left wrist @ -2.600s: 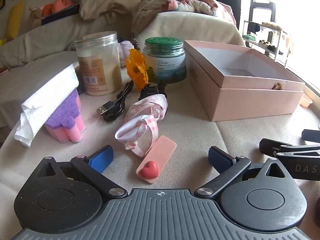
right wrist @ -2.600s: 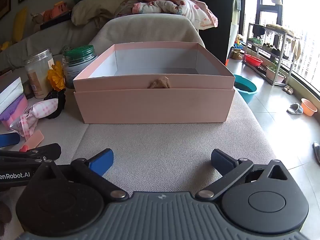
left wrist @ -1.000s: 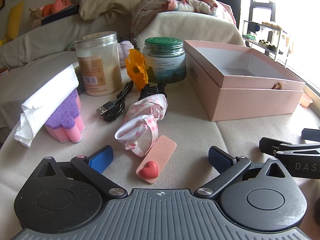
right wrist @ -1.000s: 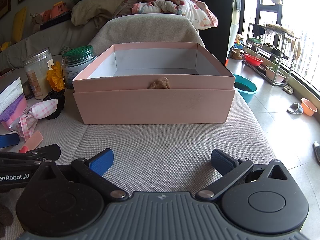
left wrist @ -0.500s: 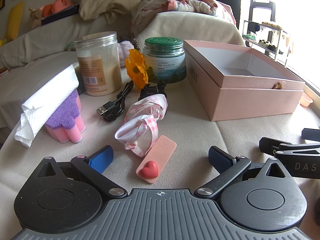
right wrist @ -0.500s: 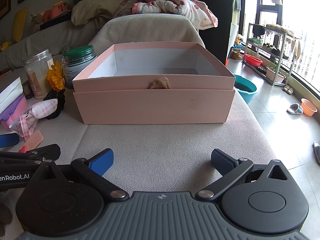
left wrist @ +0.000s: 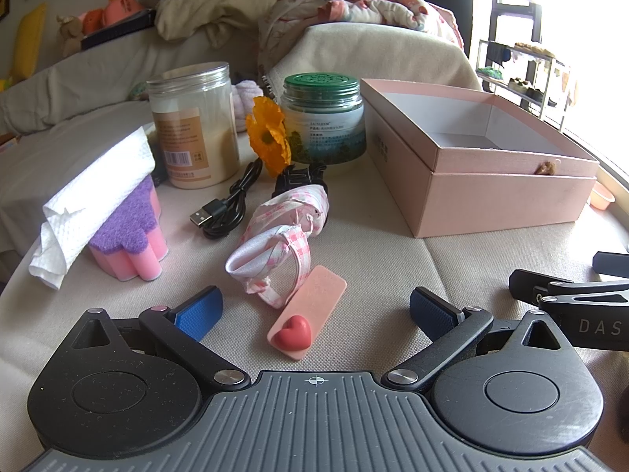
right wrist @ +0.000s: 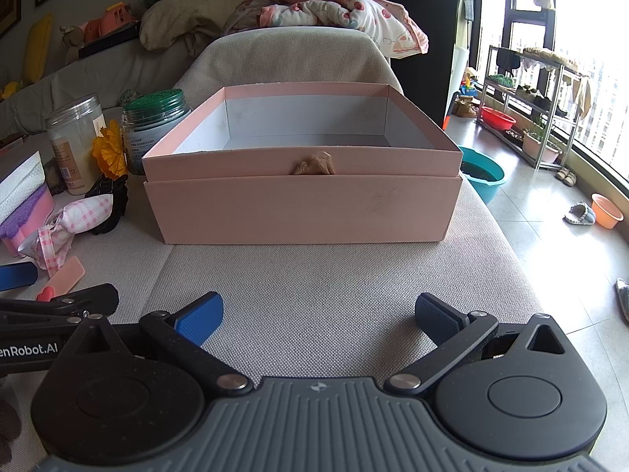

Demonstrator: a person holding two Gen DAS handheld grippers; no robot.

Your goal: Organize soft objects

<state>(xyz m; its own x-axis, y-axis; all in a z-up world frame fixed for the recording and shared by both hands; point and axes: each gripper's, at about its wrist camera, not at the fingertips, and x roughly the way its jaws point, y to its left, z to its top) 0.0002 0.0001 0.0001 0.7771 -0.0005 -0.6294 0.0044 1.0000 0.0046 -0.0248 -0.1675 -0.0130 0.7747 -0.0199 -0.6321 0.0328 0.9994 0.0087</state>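
Left wrist view: nothing has shifted; left gripper (left wrist: 314, 306), jaws spread, still faces the pink-checked fabric bundle (left wrist: 283, 232). Right gripper (right wrist: 318, 314), likewise spread, faces the pink cardboard box (right wrist: 302, 204). Sorting not begun.

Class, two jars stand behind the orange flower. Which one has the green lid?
The shorter jar, right of the flower beside the pink box; the taller jar has a clear lid.

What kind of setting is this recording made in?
Most likely a lived-in home, a living room or bedroom. A sofa piled with pillows and a crumpled quilt sits behind the cloth-covered work surface, and a shoe rack with slippers and plastic basins stands by the window.
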